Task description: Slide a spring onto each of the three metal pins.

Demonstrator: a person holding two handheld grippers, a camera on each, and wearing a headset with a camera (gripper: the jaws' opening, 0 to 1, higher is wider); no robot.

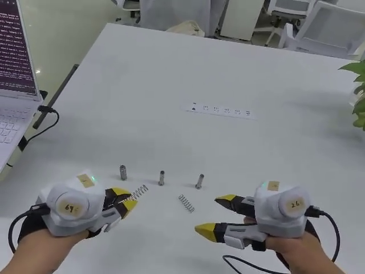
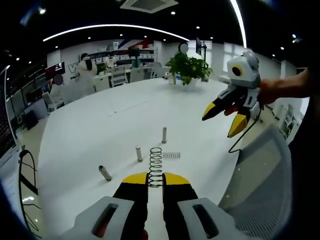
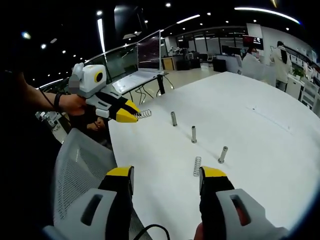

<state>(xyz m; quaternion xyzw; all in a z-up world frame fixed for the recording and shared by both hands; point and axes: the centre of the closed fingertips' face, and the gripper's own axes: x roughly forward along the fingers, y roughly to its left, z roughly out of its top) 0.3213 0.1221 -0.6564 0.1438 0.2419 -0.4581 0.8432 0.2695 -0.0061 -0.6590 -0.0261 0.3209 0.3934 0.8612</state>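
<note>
pinched spring juts out of the left claw, whose yellow tips are pressed together on one end of it. in the left gripper view the coil stands straight up from between the tips. this claw hangs just above the white table, near the left pin, which has a fitted spring around it. the middle pin and right pin stand upright and bare in the same row. a loose spring lies flat on the table, just on the person's side of those two pins. the right claw is spread wide and holds nothing, close to the loose spring. a laptop sits at the table's left edge.
</note>
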